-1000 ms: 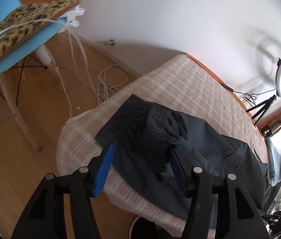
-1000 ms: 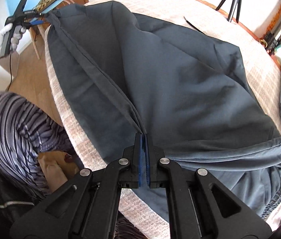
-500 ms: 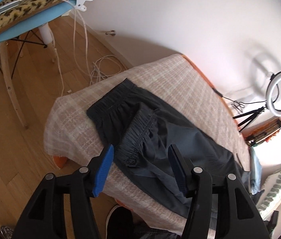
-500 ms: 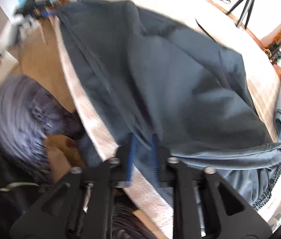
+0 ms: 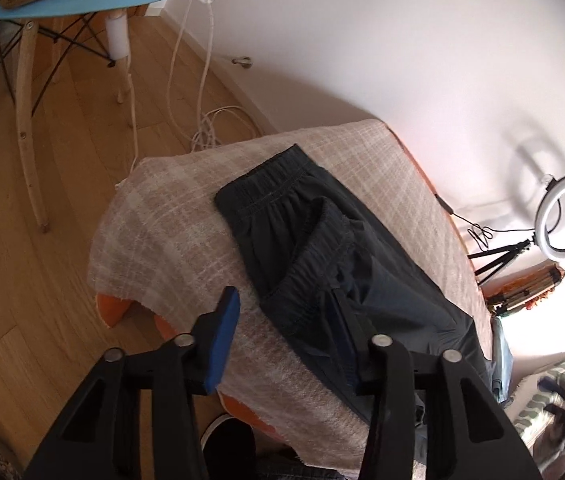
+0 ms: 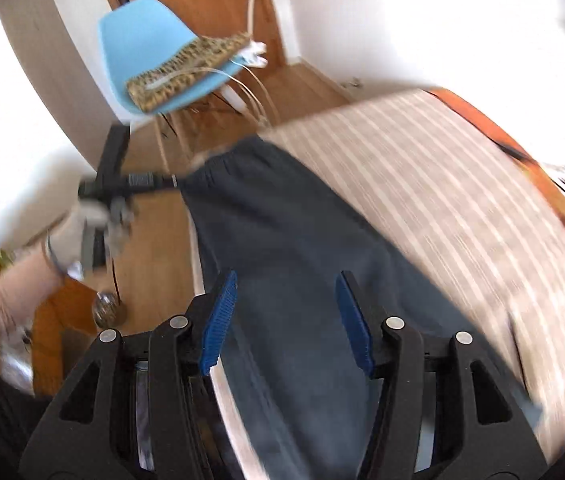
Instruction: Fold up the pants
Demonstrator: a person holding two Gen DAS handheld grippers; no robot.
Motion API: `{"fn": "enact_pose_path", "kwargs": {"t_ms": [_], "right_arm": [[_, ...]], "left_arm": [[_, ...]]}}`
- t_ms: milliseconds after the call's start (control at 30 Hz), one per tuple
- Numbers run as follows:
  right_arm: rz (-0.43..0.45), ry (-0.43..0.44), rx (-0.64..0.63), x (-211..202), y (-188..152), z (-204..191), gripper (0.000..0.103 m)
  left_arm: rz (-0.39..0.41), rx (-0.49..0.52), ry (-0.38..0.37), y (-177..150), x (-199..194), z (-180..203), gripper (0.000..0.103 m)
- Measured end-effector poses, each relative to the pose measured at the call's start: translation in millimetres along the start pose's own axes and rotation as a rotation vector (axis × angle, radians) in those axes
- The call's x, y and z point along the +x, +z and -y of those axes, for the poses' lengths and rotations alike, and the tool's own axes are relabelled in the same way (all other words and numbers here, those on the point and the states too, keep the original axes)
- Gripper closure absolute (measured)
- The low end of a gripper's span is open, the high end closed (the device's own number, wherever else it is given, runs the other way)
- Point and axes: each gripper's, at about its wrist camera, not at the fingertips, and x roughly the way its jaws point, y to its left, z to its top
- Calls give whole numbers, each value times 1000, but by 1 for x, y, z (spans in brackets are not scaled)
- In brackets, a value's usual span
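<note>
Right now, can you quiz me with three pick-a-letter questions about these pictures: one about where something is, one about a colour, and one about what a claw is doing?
1. Where do the dark grey pants with the gathered elastic waistband lie?
A. on the wooden floor
B. on the beige checked woven cover
C. on the chair

2. What colour is the moulded plastic chair seat?
A. red
B. green
C. light blue

3. What is in the right claw?
A. nothing; its blue pads stand apart
B. a white cable
C. the leopard-print cushion

Answers
1: B, the pants are spread over the beige checked woven cover.
2: C, the seat under the leopard-print cushion is light blue.
3: A, the jaws are opening above the pants and the pads press on nothing.
</note>
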Motion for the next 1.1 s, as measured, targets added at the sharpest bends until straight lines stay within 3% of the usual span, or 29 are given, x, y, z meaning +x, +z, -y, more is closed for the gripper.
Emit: {"fn": "enact_pose_path", "kwargs": {"t_ms": [133,300,600,833,867,933,1000,1100], "right_arm": [[-23,85,-14,75,58,-3,49],[-93,162,-58,164,102,-20,49],[-185,190,-117,255,123,-38,49],[-230,169,-139,278,123,-41,49],[-235,181,-139,276,121,-43,53],[-243,207,-145,271,115,-45,76],[-237,168,-191,263,108,-51,90],[-203,174,-202,247,106,-53,97]], "left_arm": [[-5,48,17,-2,5,9,77],[-19,45,4,-4,12,5,80],[6,96,5,-4,14,6,84],[5,133,11,-7,15,6,84],[5,138,14,-8,15,6,84],[6,146,21,-8,16,6,84],[7,154,27,-9,15,7,84],[10,164,36,-10,14,9,84]]}}
